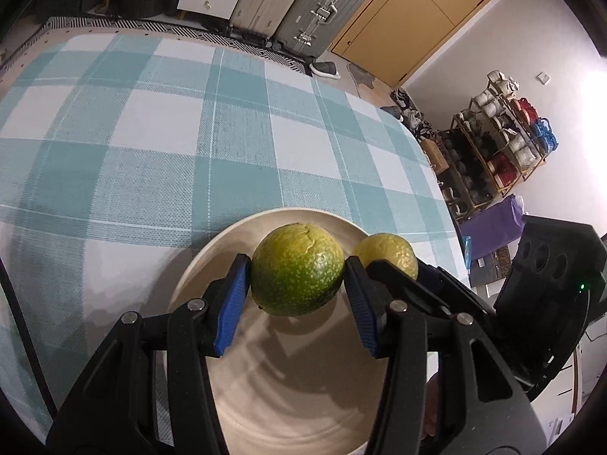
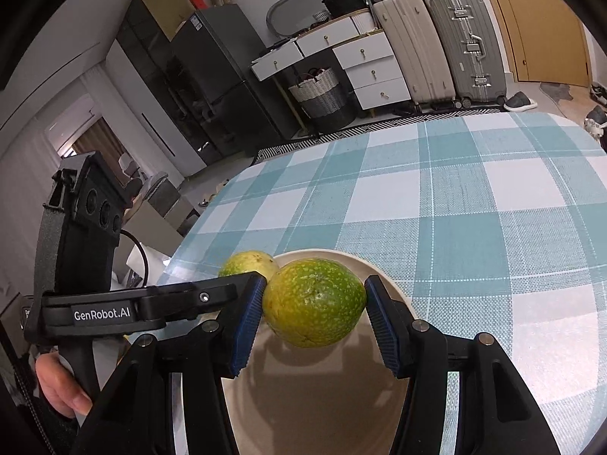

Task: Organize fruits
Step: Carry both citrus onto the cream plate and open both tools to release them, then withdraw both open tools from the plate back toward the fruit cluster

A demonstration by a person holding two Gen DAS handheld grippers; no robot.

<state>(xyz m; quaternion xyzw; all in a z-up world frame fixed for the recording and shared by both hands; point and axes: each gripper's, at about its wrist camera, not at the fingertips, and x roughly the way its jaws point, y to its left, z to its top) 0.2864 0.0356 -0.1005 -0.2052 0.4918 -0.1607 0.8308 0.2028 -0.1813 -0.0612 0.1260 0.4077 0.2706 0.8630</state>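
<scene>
Two green fruits, one clamped in our left tongs (image 1: 297,278), one in our right tongs (image 2: 314,301), above the plate (image 1: 212,250). Firm, round, slippery; we grip across the middle.

Two suitcases (image 2: 447,45) are standing w/ a white drawer unit (image 2: 364,64) by the yellow door (image 1: 409,19); shoe rack (image 1: 500,132) is sitting against the white wall, dark fridge (image 2: 212,76) opposite. Checked tablecloth (image 1: 151,132) is filling the foreground.
</scene>
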